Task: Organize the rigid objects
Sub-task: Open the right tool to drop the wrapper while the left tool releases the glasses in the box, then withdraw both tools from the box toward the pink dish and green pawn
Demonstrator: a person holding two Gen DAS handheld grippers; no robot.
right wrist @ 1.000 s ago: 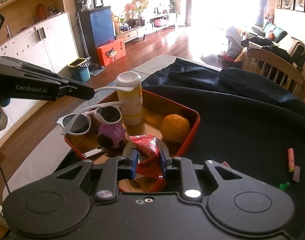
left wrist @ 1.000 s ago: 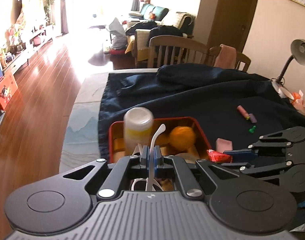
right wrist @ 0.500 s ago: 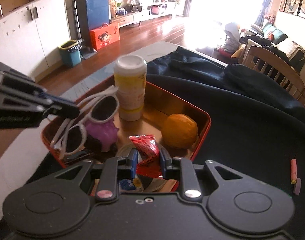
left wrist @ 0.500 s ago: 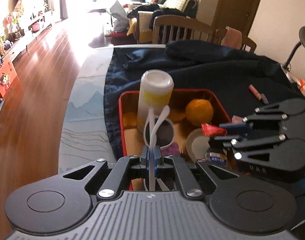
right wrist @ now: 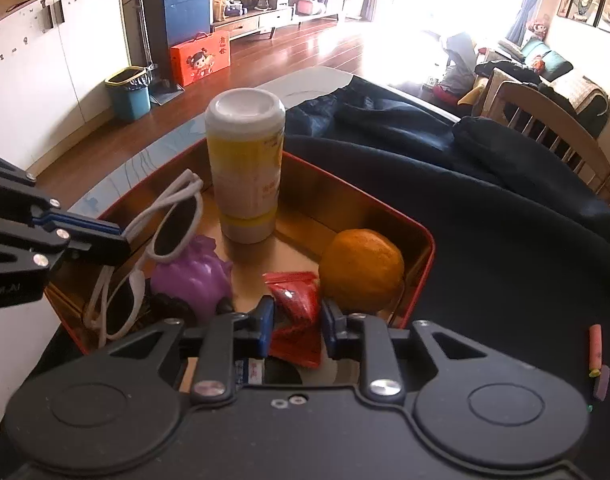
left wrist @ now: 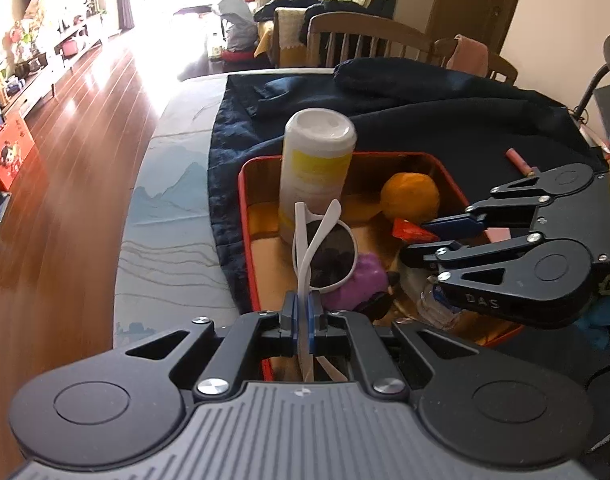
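A red tin tray on a dark cloth holds a white bottle with a yellow label, an orange and a purple toy. My left gripper is shut on one arm of the white sunglasses, which hang low over the purple toy. My right gripper is low over the tray's near corner. Its jaws are opening, with a red snack packet between them and the pads just off it.
The dark blue cloth covers most of the table. Small crayon-like sticks lie on it to the right of the tray, and a pink block lies by the tray. Wooden chairs stand at the far side. The table edge drops to wooden floor on the left.
Both grippers came down toward the tray. The sunglasses sank from above the bottle to just over the purple toy. The right jaws widened around the red packet.
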